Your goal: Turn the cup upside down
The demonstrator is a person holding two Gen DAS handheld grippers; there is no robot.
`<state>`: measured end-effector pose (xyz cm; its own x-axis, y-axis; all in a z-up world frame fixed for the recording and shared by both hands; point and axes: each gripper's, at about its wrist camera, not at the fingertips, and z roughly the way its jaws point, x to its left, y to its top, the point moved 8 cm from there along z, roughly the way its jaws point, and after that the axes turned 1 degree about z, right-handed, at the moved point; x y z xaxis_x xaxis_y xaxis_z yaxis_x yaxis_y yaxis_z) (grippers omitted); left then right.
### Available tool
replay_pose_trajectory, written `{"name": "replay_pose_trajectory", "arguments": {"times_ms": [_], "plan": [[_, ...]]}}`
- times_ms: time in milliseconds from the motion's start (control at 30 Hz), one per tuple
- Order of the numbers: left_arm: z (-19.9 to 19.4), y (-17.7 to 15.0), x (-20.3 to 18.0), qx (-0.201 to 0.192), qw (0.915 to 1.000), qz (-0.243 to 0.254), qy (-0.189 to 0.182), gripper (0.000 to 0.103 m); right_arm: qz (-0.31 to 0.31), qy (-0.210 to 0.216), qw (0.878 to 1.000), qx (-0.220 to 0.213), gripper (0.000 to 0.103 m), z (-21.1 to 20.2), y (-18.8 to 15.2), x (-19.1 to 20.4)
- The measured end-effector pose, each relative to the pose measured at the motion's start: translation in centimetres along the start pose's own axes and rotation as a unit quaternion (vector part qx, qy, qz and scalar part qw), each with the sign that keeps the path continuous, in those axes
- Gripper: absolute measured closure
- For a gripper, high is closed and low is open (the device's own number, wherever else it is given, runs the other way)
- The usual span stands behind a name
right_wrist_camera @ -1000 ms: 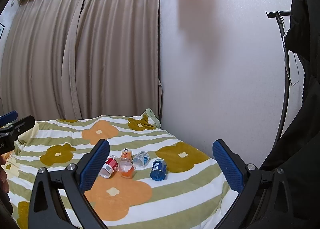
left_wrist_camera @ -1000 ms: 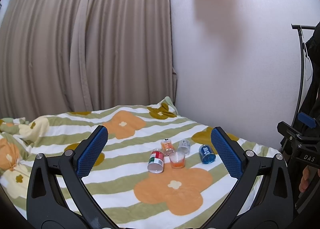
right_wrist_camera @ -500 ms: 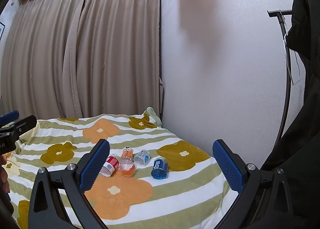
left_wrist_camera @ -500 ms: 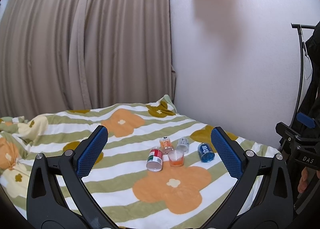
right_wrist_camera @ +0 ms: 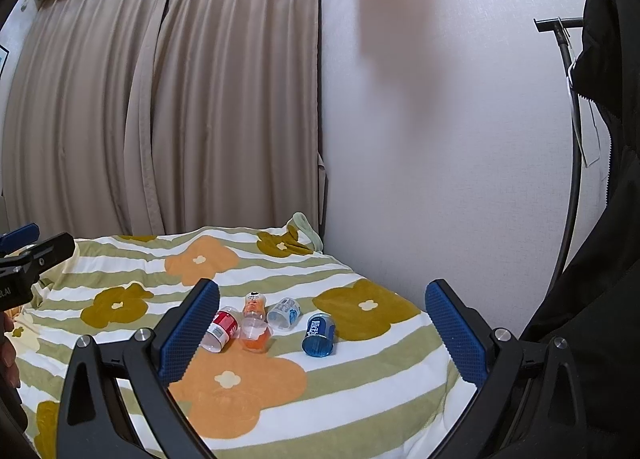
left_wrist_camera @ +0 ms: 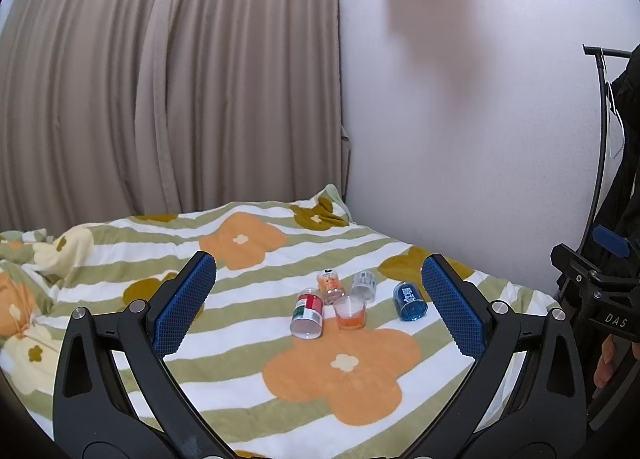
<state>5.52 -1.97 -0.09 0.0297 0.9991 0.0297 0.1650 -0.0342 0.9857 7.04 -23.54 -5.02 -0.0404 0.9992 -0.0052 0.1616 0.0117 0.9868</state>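
Note:
Several small plastic cups lie clustered on the flowered bed cover. An orange clear cup [left_wrist_camera: 351, 312] [right_wrist_camera: 255, 334] stands mouth up. A red-labelled cup [left_wrist_camera: 307, 313] [right_wrist_camera: 219, 330], a blue cup [left_wrist_camera: 409, 301] [right_wrist_camera: 319, 334], a pale cup [left_wrist_camera: 363, 286] [right_wrist_camera: 284, 313] and an orange-printed cup [left_wrist_camera: 330, 287] [right_wrist_camera: 254, 305] lie on their sides. My left gripper [left_wrist_camera: 319, 305] is open and empty, well short of the cups. My right gripper [right_wrist_camera: 322, 333] is open and empty, also at a distance.
The bed [left_wrist_camera: 344, 375] meets a white wall [left_wrist_camera: 460, 139] on the right and beige curtains [left_wrist_camera: 160, 91] behind. A black clothes stand with a dark garment [right_wrist_camera: 600, 139] stands at the right. The right gripper's body shows at the left view's edge [left_wrist_camera: 592, 291].
Both cameras have tilted slightly; the cups sit a little lower in the left view. Both grippers stay open and nothing on the bed has moved.

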Motion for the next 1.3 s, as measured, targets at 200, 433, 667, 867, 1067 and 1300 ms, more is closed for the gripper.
{"name": "replay_pose_trajectory", "arguments": {"times_ms": [200,433,667,867,1067,1300], "plan": [[0.0,0.2,0.3,0.004,1.0,-0.001,-0.002,0.0,0.0,-0.001,1.0,-0.001,0.0,0.0,0.0,0.1],[0.0,0.3,0.2,0.005,1.0,-0.001,-0.004,0.0,0.0,-0.003,1.0,0.0,0.0,-0.2,-0.1,0.1],[0.3,0.7,0.1,0.009,0.9999,-0.001,-0.008,0.0,0.004,0.005,1.0,0.001,0.0,-0.8,-0.2,0.2],[0.4,0.6,0.0,0.008,0.9999,-0.001,-0.007,0.0,-0.009,-0.003,1.0,-0.002,0.0,-0.9,0.4,0.5],[0.4,0.6,0.0,0.009,0.9999,-0.001,-0.006,0.0,-0.001,0.005,1.0,0.0,0.0,-0.7,0.8,0.7],[0.5,0.4,-0.1,0.015,0.9998,-0.005,-0.009,0.0,-0.002,0.009,1.0,0.004,0.0,-0.6,0.7,0.9]]}}
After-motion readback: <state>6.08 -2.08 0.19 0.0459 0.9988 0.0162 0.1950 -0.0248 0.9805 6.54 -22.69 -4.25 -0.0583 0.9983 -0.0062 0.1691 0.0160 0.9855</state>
